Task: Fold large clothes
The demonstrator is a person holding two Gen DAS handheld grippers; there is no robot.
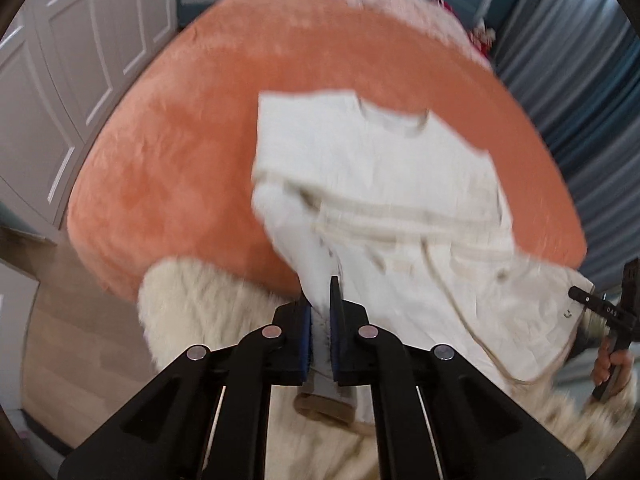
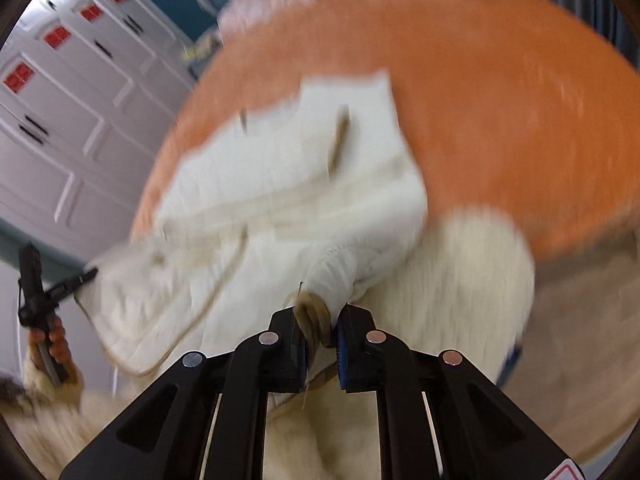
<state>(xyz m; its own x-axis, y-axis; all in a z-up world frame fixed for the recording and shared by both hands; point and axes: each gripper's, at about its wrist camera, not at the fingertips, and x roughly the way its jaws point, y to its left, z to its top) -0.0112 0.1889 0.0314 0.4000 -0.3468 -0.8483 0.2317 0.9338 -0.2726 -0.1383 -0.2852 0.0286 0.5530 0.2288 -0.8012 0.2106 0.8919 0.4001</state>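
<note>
Garment [image 1: 380, 184] on orange bed [image 1: 180, 152], near edge between both closed tongs [image 1: 320, 308].

The big shirt [image 1: 380, 184] is creamy white with tan edges. It lies on an orange blanket [image 1: 192, 152]. The cupboard doors [image 2: 60, 92] are white with small red squares.

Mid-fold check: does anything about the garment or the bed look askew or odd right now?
Nothing looks damaged or spilled. The cream garment is rumpled and bunched on the orange bedspread, its near edge lifted, with the left gripper and right gripper each shut on part of it. Motion blur hides finer detail.
</note>
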